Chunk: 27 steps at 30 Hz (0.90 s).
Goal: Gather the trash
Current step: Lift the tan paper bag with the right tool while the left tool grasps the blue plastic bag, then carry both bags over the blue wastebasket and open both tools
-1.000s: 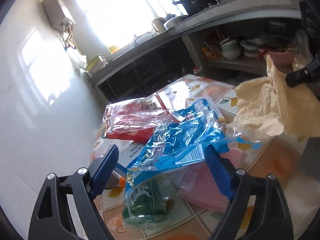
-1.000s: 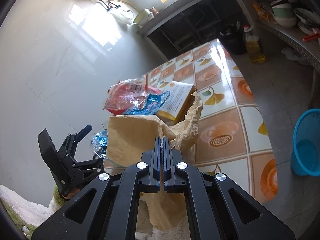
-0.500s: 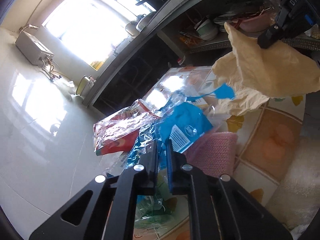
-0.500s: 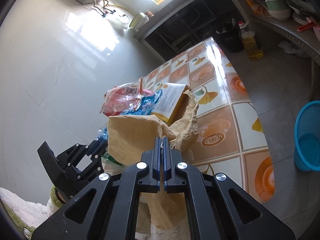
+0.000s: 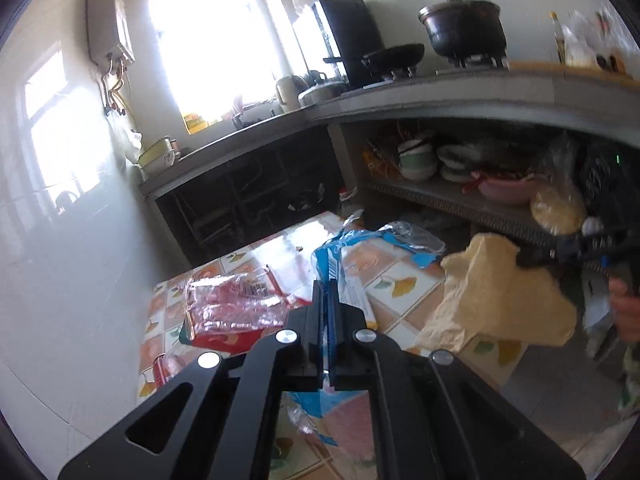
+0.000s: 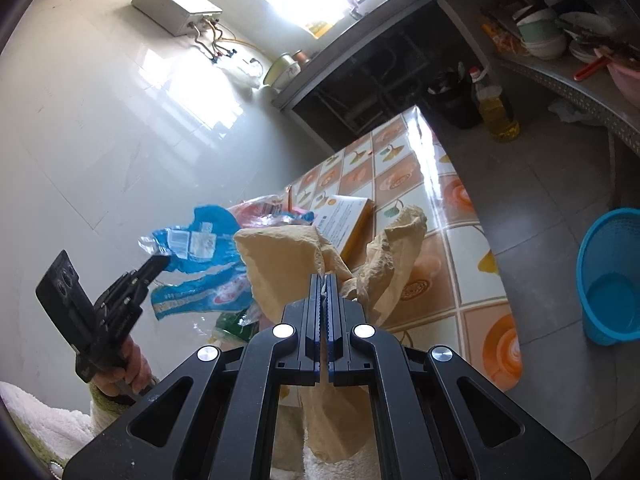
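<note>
The left tool [image 5: 329, 300] is clenched on the blue plastic wrapper [image 6: 200, 248], lifted beside the brown paper bag [image 6: 288, 264] which the right tool [image 6: 324, 292] grips. The thin, slippery wrapper could slide out short of the bag's mouth.

blue wrapper [image 5: 340, 256] — lower part hidden behind left gripper [image 5: 329, 292] | pink cloth [image 5: 352, 420] — mostly covered | paper bag [image 6: 328, 420] bottom cut off by frame edge | wrapper print too small to read

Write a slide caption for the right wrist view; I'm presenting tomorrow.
Right gripper holds a tan paper bag while left gripper lifts a blue wrapper.
</note>
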{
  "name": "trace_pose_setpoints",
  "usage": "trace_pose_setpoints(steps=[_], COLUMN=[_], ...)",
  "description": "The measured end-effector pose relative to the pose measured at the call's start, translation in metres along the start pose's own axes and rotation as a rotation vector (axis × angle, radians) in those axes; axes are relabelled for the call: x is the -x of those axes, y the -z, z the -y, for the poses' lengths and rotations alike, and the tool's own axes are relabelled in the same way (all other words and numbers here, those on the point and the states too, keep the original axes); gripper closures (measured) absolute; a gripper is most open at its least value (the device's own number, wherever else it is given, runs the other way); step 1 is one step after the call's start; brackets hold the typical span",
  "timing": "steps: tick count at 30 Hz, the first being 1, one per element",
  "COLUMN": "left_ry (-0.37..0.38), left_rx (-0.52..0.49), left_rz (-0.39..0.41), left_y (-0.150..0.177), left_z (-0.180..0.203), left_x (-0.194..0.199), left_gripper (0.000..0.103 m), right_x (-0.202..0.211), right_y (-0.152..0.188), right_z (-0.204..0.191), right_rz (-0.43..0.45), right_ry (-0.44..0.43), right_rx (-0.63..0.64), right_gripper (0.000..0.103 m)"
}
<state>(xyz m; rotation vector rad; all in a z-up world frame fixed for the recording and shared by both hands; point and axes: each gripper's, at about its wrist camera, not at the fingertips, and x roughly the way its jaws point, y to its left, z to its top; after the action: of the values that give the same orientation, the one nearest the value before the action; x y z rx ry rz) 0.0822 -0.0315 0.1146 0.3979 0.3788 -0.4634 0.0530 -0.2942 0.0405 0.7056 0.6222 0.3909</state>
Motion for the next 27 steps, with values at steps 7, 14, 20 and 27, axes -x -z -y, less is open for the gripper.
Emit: trace_pose_setpoints(steps=[7, 14, 20, 27], left_ry=[0.146, 0.390, 0.591, 0.755], left_rx=[0.137, 0.140, 0.106, 0.125], left_rz=[0.132, 0.127, 0.028, -0.223], left_y=[-0.074, -0.128, -0.149, -0.145], left_z=[-0.003, 0.065, 0.161, 0.259], left_x=[0.000, -0.036, -0.101, -0.204], left_gripper=[0.102, 0.102, 0.102, 0.102], right_x=[0.040, 0.098, 0.137, 0.151], right_y=[0.000, 0.011, 0.029, 0.040], right_z=[0.013, 0.051, 0.104, 0.165], right_rz=[0.102, 0.222, 0.301, 0.328], right_ry=[0.017, 0.116, 0.234, 0.386], right_rx=[-0.028, -0.111, -0.258, -0.392], right_gripper=[0.102, 0.102, 0.102, 0.102])
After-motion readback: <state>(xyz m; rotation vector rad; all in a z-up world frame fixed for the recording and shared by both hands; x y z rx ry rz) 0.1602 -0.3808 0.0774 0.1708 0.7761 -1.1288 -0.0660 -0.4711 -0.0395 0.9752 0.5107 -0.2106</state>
